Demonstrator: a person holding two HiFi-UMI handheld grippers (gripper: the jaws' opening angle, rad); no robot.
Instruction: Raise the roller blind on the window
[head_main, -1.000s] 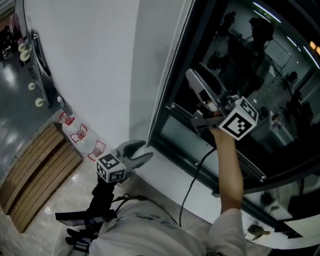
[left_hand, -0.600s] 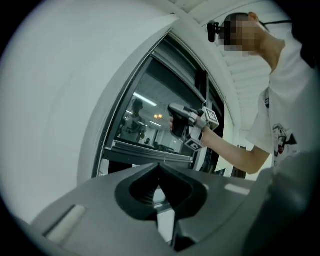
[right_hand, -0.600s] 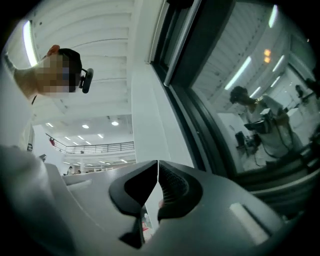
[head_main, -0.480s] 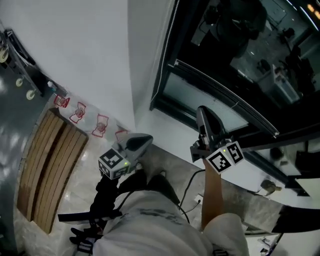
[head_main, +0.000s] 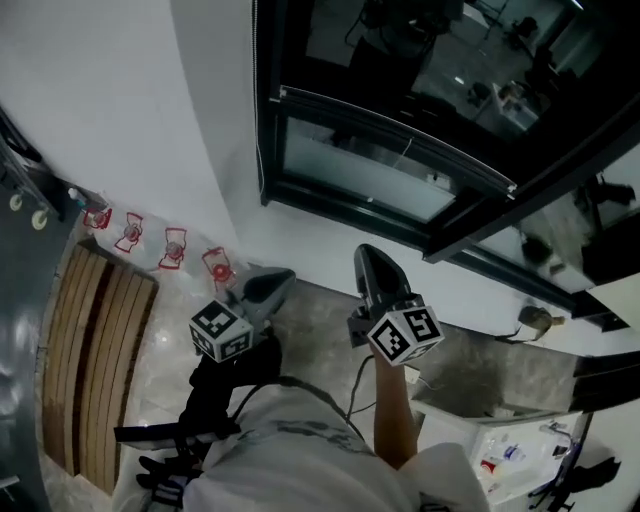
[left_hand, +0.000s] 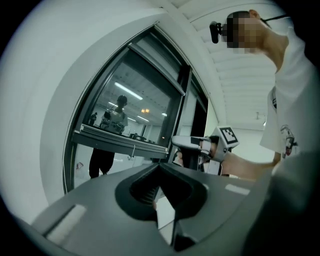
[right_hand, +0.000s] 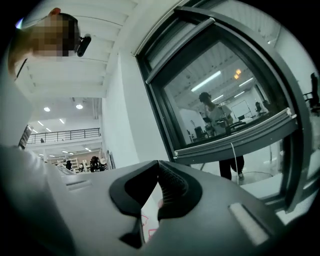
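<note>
Presently, head view: left gripper (head_main: 268, 287) and right gripper (head_main: 372, 268) low before the window (head_main: 350, 170), both apart from the roller blind (head_main: 395, 135), its bottom rail crossing the pane above them; left gripper view: jaws pressed together, empty, rail ahead; right gripper view: jaws likewise pressed together, empty, rail at right.

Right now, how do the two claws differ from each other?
The left claw is held by a black-clad arm; the right claw by a bare forearm. The left claw sits near the red stickers; the right claw sits below the window. Both are shut and empty.
</note>
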